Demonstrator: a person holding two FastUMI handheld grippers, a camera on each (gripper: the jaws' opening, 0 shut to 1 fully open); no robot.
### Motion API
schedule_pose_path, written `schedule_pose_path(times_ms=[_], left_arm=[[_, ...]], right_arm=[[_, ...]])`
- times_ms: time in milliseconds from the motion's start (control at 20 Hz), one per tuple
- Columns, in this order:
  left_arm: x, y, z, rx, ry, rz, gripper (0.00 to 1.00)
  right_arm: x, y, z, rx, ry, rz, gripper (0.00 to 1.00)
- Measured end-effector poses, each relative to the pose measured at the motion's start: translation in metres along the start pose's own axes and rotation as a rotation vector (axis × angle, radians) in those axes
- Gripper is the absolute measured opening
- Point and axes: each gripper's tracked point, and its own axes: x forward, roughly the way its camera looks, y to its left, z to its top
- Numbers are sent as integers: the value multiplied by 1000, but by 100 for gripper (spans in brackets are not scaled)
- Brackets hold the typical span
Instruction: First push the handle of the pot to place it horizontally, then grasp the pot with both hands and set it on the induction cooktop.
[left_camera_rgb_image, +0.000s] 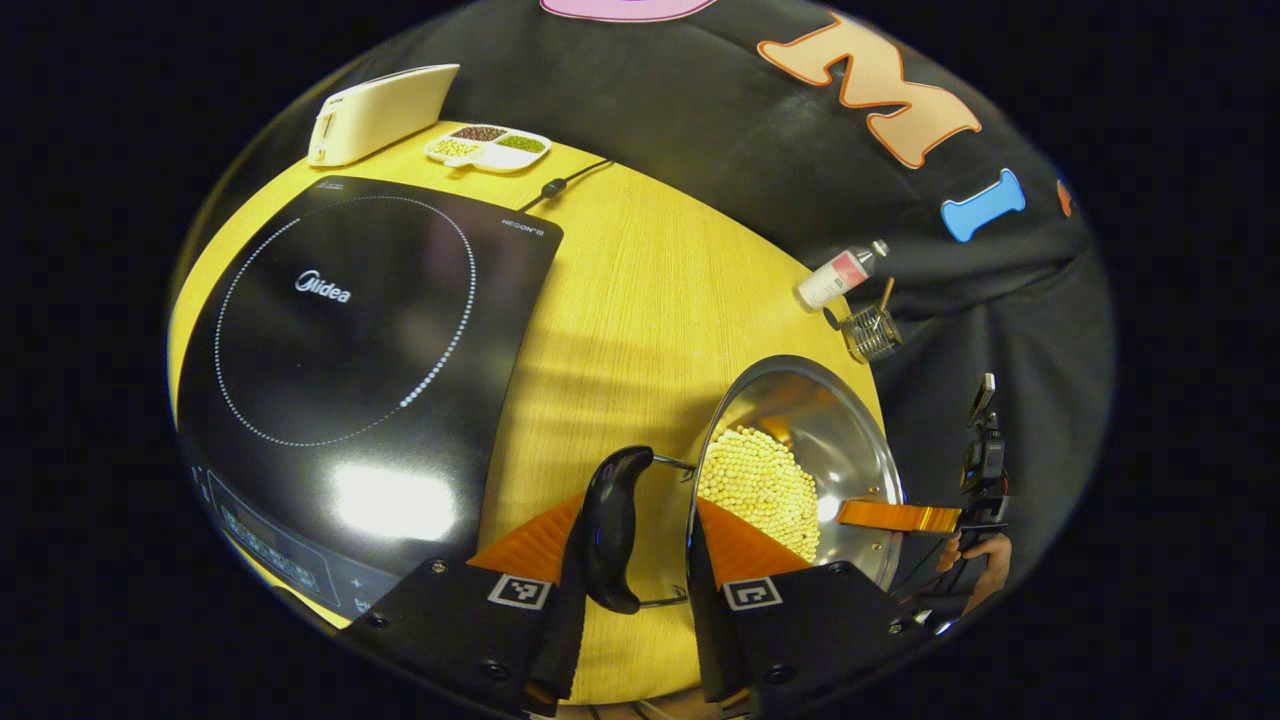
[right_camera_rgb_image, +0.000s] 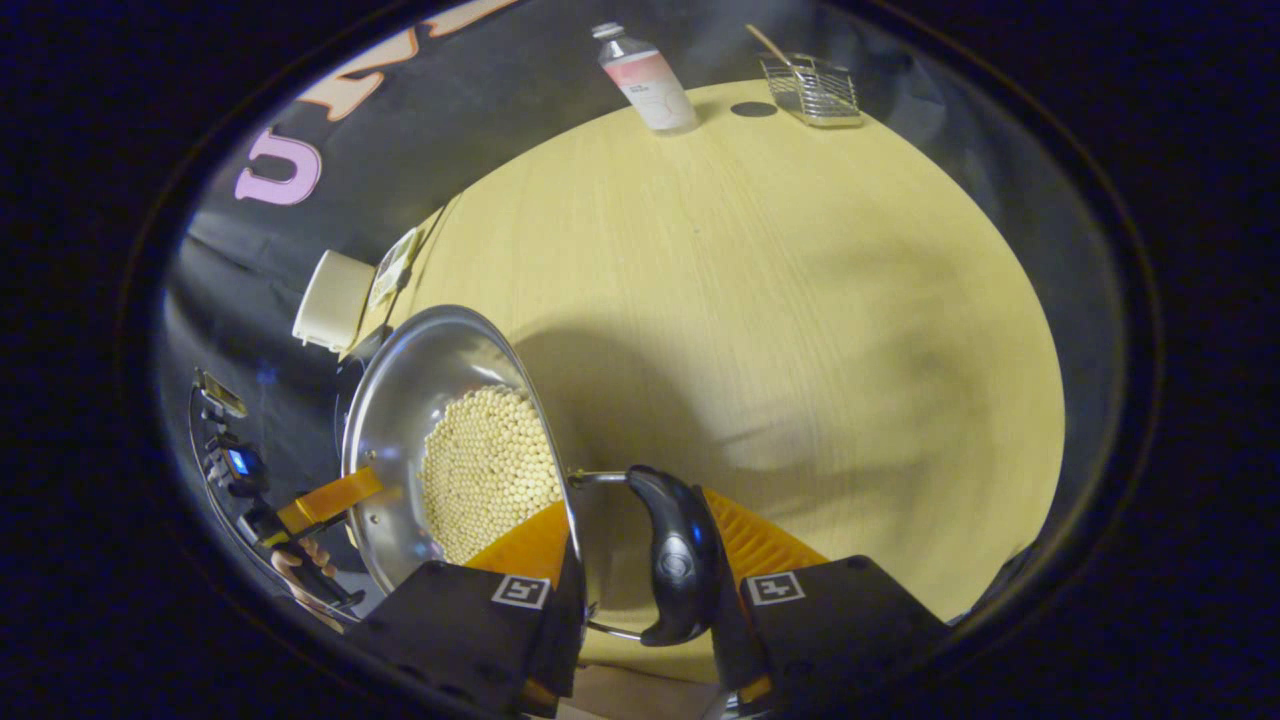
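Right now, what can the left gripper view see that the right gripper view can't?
Left gripper view: the cooktop's ringed top, a cable, and the left fingers either side of one pot handle.
Right gripper view: the right fingers either side of the other handle.
Both: the pot, the table, the bottle, the wire basket and the white box.
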Motion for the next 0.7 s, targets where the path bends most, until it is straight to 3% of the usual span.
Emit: schedule_pose_path(times_ms=[50,100,150,300,350,400,550,600,700], left_arm=[[-9,1,1,-1,-6,-1,51],[-18,3,4,-2,-14,-2,48],[-27,6,10,2,-24,-2,48],[-53,22,29,15,-66,-6,51],[-60,30,36,20,-77,-8,51],[-67,39,42,26,-81,-10,46],[-85,74,64,49,-91,-21,48],[-91,85,70,54,-91,-22,46],[-103,112,87,70,-96,-23,50]], right_arm=[[-6,8,-3,0,-4,4,51],[-7,16,-7,-1,-7,8,57],[-11,27,-8,-3,-13,16,51],[-16,60,-14,1,-31,35,51],[-15,73,-15,1,-38,39,57],[-15,85,-19,2,-45,40,51],[-9,129,-29,25,-69,31,51],[-8,143,-32,31,-72,29,57],[1,178,-40,41,-78,26,57]])
